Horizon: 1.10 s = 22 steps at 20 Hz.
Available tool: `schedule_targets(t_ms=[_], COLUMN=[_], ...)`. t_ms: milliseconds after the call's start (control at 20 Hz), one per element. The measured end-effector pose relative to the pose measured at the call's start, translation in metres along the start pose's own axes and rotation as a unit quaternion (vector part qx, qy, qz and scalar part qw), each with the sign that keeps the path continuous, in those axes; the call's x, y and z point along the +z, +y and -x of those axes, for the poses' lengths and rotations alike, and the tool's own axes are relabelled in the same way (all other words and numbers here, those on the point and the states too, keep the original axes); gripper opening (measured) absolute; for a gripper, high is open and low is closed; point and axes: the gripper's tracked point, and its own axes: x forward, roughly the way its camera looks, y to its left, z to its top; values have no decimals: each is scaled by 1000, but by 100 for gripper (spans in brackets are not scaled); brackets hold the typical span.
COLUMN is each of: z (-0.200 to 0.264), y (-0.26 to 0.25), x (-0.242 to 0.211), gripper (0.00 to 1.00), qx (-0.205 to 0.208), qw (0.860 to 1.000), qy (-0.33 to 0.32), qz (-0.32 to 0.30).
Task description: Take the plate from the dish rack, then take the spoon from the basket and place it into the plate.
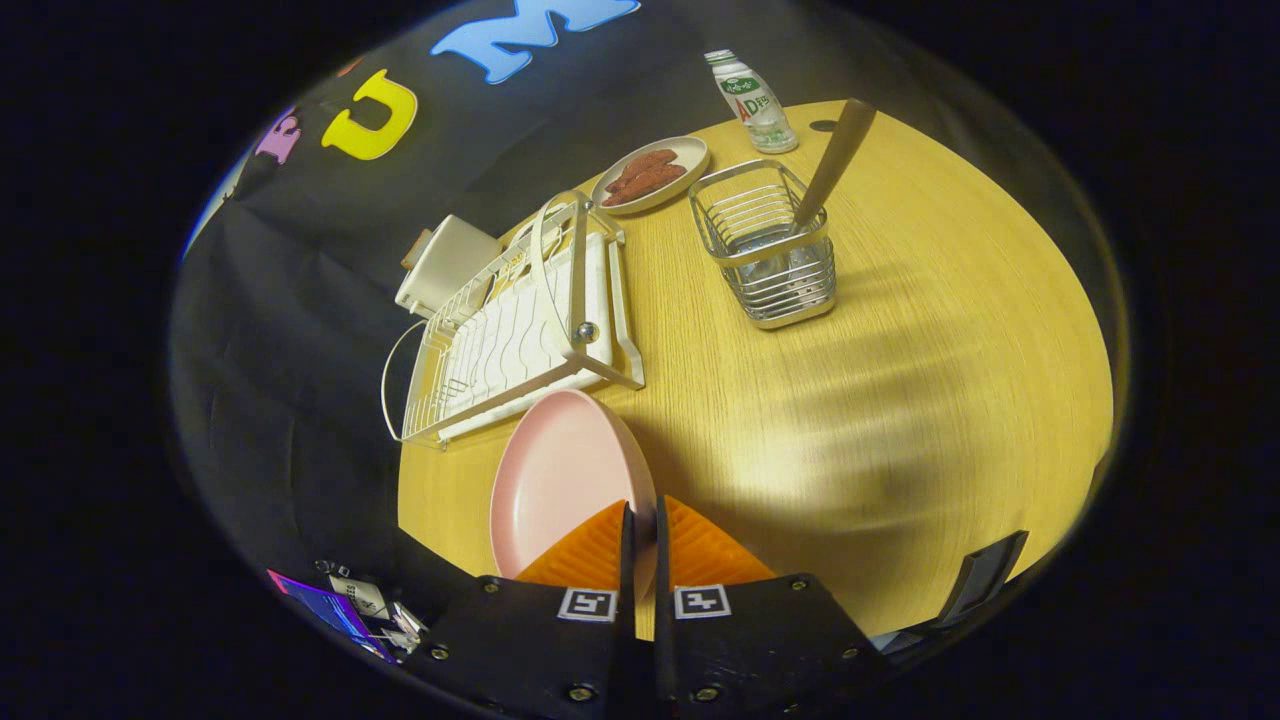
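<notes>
— Where's the pink plate [560, 480]?
— Out of the white dish rack [520, 325], pinched at its rim by the gripper [640, 525], whose fingers are nearly closed on it, over the wooden table [900, 380].
— The spoon [835, 165]?
— Standing in the wire basket [765, 245], beyond the fingers, near a bottle [752, 100].

A round wooden table [900, 400] spreads out ahead of the jaws. Far beyond them, near its far edge, sits a small oval dish [652, 174] of reddish-brown sausages [642, 174], with a small plastic drink bottle [755, 102] standing upright just beside it. A cream boxlike object [445, 262] lies beyond, off to the left.
</notes>
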Motion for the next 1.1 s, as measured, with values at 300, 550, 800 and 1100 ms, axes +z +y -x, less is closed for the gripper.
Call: schedule_targets(t_ms=[300,550,800,1100], z=[-17,-19,11,65], y=[-19,-27,-44,-43], x=[-7,2,33,83], gripper=[7,11,36,37], qx=[-3,-11,-79,-97], qw=[1000,1000,984,946], qy=[12,-15,-109,-249], qz=[5,19,118,183])
